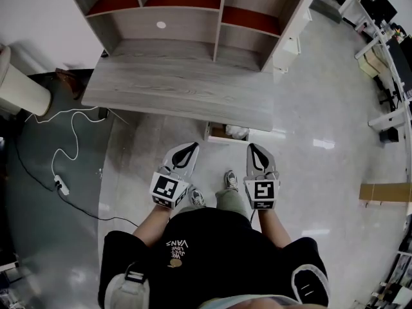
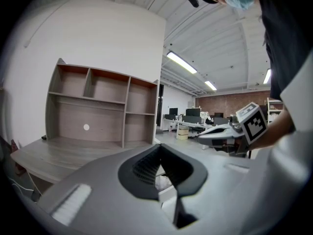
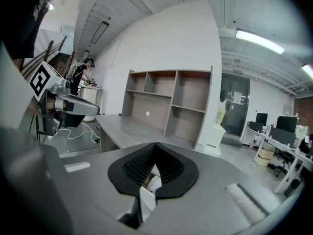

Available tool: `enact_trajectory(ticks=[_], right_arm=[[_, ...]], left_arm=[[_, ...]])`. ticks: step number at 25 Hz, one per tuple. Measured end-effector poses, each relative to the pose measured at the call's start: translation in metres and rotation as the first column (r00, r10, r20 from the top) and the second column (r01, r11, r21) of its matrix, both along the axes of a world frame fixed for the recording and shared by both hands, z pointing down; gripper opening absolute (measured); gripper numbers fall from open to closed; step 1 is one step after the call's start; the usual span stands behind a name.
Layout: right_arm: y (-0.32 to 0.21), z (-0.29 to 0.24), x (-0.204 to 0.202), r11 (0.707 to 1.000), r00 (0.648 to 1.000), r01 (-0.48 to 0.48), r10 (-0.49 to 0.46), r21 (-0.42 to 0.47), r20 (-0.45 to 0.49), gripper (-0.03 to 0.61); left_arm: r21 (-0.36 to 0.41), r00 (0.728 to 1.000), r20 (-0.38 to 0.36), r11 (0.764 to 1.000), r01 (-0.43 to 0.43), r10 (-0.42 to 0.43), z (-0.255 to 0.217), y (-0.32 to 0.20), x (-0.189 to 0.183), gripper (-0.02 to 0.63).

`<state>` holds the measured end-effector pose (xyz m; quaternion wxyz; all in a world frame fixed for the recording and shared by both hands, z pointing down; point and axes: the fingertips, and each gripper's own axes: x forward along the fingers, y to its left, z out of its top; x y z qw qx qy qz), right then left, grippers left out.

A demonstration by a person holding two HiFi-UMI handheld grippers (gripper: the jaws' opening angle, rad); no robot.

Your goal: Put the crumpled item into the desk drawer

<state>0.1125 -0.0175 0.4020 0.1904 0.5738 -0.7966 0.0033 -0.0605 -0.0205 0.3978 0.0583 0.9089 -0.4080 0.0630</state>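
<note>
- Since the white crumpled item (image 1: 237, 132) lies bunched inside the open drawer (image 1: 215, 132), which juts out from under the front edge of the desk (image 1: 174, 89) toward its right corner, the placing step looks done.
- What seems left is shutting the drawer, if the task counts that; its front stands out past the desk's front edge.
- The left gripper (image 1: 192, 145) has its jaws closed tip to tip with nothing between them. It hangs over the floor, short of the desk's front edge.
- The right gripper (image 1: 252, 147) is likewise pressed together and empty. It is beside the left one and apart from the drawer.
- The next move, as I judge it, is to bring one closed gripper to the drawer front and push squarely toward the desk. The item should sit below the rim so that it does not catch.
- In the drawer, the crumpled item sits in the right part and a brown bottom shows at the left. More I cannot tell.
- The shelf unit (image 1: 187, 18) stands along the desk's back edge, and its compartments show nothing inside.
</note>
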Motion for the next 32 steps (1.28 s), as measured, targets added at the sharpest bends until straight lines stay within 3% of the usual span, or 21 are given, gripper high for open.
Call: enact_trajectory(ticks=[16, 32], right_arm=[[0.004, -0.027, -0.020, 0.997, 0.996, 0.042, -0.047, 0.057, 0.079, 0.002], [0.001, -0.034, -0.045, 0.995, 0.990, 0.092, -0.096, 0.040, 0.103, 0.002]], left_arm=[[0.043, 1.000, 0.017, 0.999, -0.014, 0.013, -0.030, 0.013, -0.014, 0.052], [0.046, 1.000, 0.005, 0.999, 0.005, -0.006, -0.035, 0.017, -0.028, 0.052]])
